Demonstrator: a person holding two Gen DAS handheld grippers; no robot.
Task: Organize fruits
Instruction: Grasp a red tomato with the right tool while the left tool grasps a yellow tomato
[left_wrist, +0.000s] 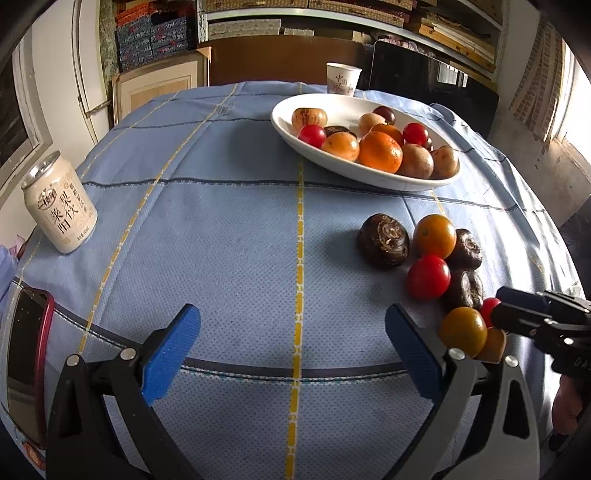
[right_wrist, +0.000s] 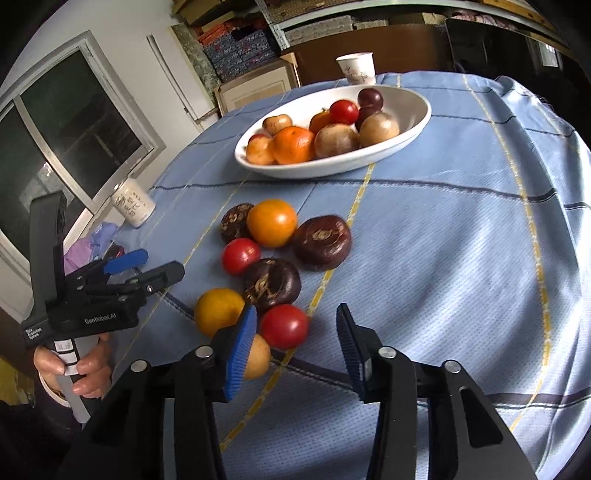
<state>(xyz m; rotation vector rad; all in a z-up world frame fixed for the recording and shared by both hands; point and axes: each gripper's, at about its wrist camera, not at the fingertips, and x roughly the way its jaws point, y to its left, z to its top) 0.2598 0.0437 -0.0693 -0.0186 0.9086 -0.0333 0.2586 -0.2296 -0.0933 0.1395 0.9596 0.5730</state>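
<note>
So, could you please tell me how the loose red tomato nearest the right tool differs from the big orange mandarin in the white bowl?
The small glossy red tomato lies loose on the blue cloth, while the large orange mandarin sits in the white oval bowl. The tomato is smooth and shiny; the mandarin looks matte and dimpled. The tomato sits just ahead of the right tool; the mandarin is far from it. Both are round.
</note>
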